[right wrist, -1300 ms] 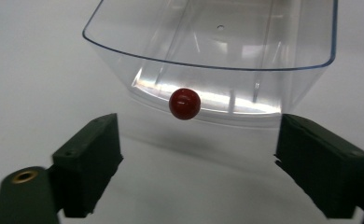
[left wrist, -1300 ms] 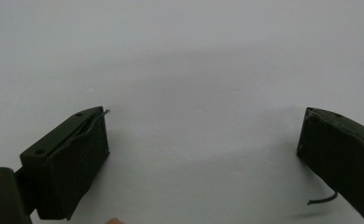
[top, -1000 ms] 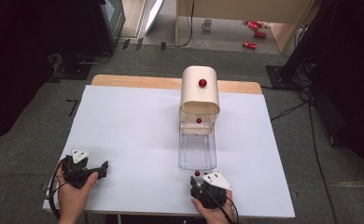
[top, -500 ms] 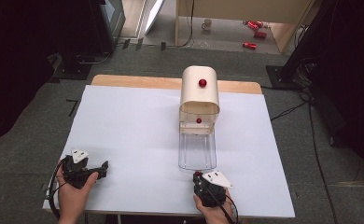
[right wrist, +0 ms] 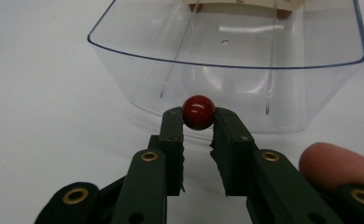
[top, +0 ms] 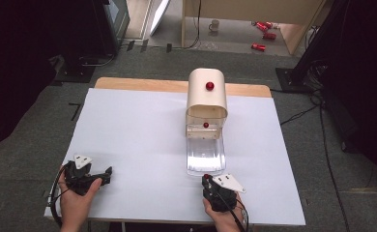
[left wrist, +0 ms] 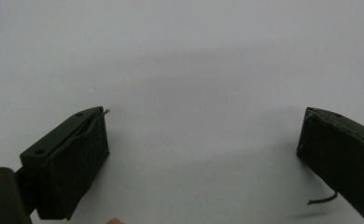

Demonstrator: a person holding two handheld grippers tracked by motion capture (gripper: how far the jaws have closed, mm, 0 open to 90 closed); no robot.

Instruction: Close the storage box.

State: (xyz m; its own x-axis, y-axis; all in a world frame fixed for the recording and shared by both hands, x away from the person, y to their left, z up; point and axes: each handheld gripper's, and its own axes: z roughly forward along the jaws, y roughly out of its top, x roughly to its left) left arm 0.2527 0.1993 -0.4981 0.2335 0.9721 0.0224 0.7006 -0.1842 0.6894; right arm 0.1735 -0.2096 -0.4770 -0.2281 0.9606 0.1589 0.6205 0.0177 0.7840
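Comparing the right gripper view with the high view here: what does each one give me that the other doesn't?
Right gripper view alone: the grip in detail, with the right gripper shut on the red knob at the clear drawer's front wall, its pads pressed on both sides of the ball.

High view alone: the layout, with the cream cabinet and its upper red knob, the left gripper open and resting on the white table apart from the drawer, and the floor beyond.

Both: the pulled-out clear drawer, the right gripper at its front, the white table.
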